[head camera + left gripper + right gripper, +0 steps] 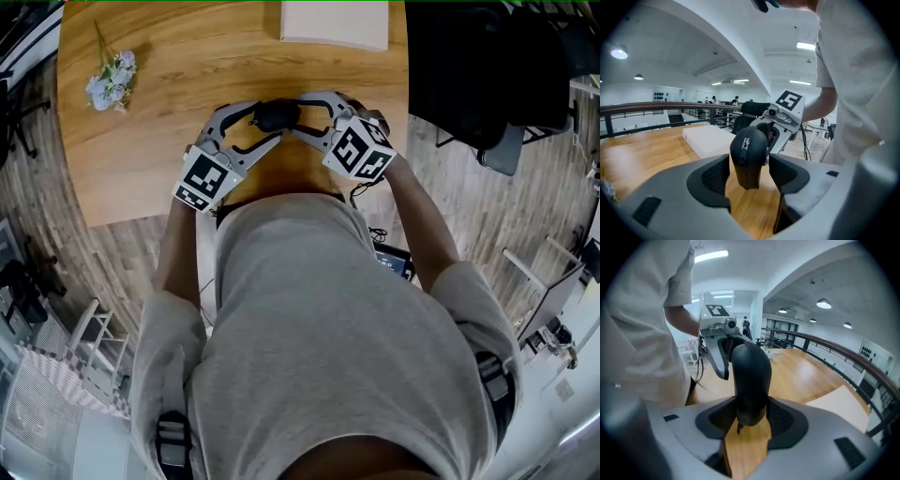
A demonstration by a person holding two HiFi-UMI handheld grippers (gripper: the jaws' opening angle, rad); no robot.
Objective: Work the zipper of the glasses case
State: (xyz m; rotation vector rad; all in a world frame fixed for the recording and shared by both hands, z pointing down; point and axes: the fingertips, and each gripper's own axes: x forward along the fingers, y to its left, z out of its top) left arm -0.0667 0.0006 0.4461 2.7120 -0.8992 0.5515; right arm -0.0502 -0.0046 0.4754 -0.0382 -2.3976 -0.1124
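A black zip-up glasses case [277, 114] is held in the air above the wooden table [159, 159], between my two grippers, which face each other. My left gripper [265, 120] takes one end. In the left gripper view both pads lie against the case [749, 157], and the zipper pull [746, 143] sits on its near face. My right gripper [293, 114] holds the other end. In the right gripper view the case [751, 380] stands upright between the pressing pads, and a small zipper tab [738, 428] dangles below it.
A white flat box [335, 23] lies at the table's far edge. A small bunch of pale flowers [111, 82] lies at the far left. A black chair [487, 84] stands off the table's right side. The near table edge runs just under my hands.
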